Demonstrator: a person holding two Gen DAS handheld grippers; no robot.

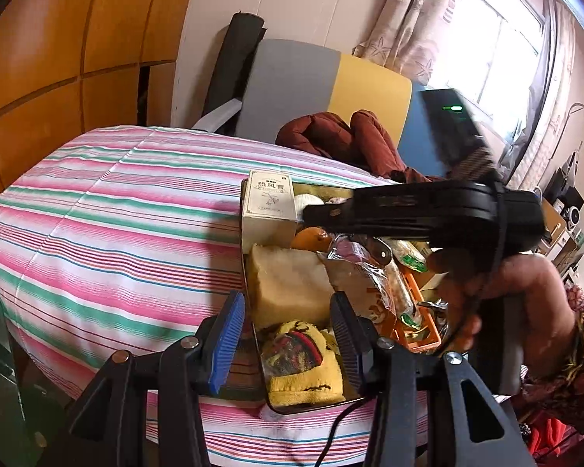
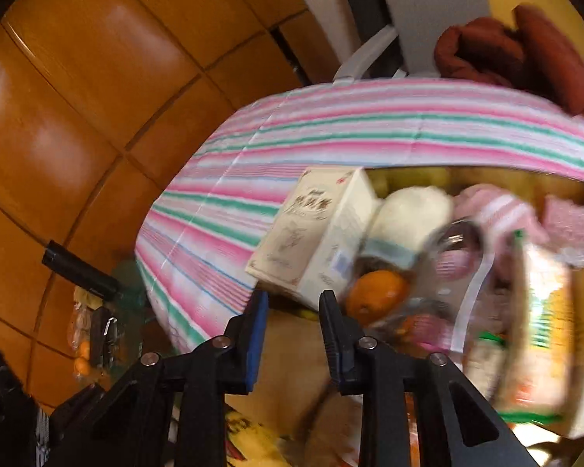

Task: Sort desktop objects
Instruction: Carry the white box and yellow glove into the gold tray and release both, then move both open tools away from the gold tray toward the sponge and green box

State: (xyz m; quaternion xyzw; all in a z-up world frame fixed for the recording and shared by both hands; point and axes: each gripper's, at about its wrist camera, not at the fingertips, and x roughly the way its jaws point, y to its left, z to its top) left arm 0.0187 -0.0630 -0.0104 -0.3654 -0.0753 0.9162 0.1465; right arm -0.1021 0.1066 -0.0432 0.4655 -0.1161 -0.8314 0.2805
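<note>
A dark tray (image 1: 248, 272) on the striped tablecloth (image 1: 116, 214) is heaped with things. They include a cream box (image 1: 268, 202) (image 2: 311, 233), an orange (image 1: 311, 238) (image 2: 377, 295), a bread slab (image 1: 288, 284), a yellow knitted cloth (image 1: 303, 366) and snack packets (image 1: 393, 292) (image 2: 541, 330). My left gripper (image 1: 288, 334) hovers open over the tray's near left rim, with bread and cloth below the gap. My right gripper (image 1: 309, 214) (image 2: 294, 297), held by a hand (image 1: 506, 284), reaches over the tray beside the box. Its jaws stand close together and I make out nothing pinched.
A grey and yellow chair (image 1: 292, 89) with a maroon jacket (image 1: 350, 136) stands behind the table. Orange wooden panels (image 1: 58, 58) fill the left. A pink cloth (image 2: 498, 210) and a white round thing (image 2: 408, 214) lie at the tray's far end. The right wrist view is blurred.
</note>
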